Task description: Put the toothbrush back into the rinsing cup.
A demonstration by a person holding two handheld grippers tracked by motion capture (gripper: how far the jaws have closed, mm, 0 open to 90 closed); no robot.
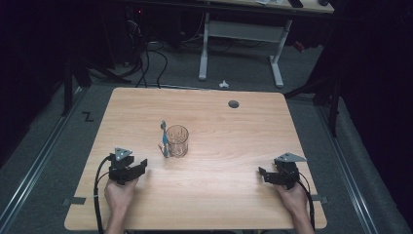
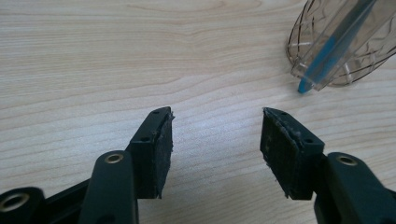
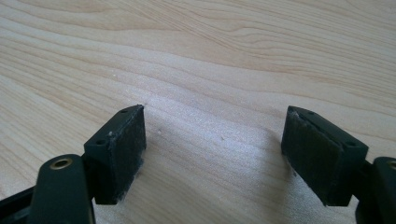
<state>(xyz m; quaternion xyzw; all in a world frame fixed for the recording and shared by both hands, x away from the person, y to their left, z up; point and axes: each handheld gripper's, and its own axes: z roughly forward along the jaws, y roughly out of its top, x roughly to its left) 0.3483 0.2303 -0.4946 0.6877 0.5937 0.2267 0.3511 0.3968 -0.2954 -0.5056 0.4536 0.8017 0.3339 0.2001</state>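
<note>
— Where do things stand from where you are?

— Barely begun, I'd say. The clear glass cup [image 1: 177,140] stands upright near the middle of the bench [image 1: 234,146], a little toward its left edge, with the blue toothbrush [image 1: 164,139] propped at its left side, head up. Whether the brush is inside the cup or only leaning on it I can't be sure from above; in the left gripper view its blue tip [image 2: 306,85] seems to rest on the wood just at the cup's base.

— And the grippers?

— The left gripper [image 1: 135,168] sits near the front left corner of the bench, aimed toward the cup, its fingers [image 2: 159,149] spread well apart over bare wood, gripping nothing. The right gripper [image 1: 265,174] is near the front right corner, well apart from the cup, fingers [image 3: 122,149] wide too and empty.

— So nothing's done yet?

— Nothing is picked up or touched. My guess is the left one goes for the brush or cup; the reach, the grasp and whatever follows are all still to come.

— Any labels to read?

— None on the cup or brush. Only a dark Z-like mark [image 1: 87,116] on the floor beyond the bench's left edge.
</note>
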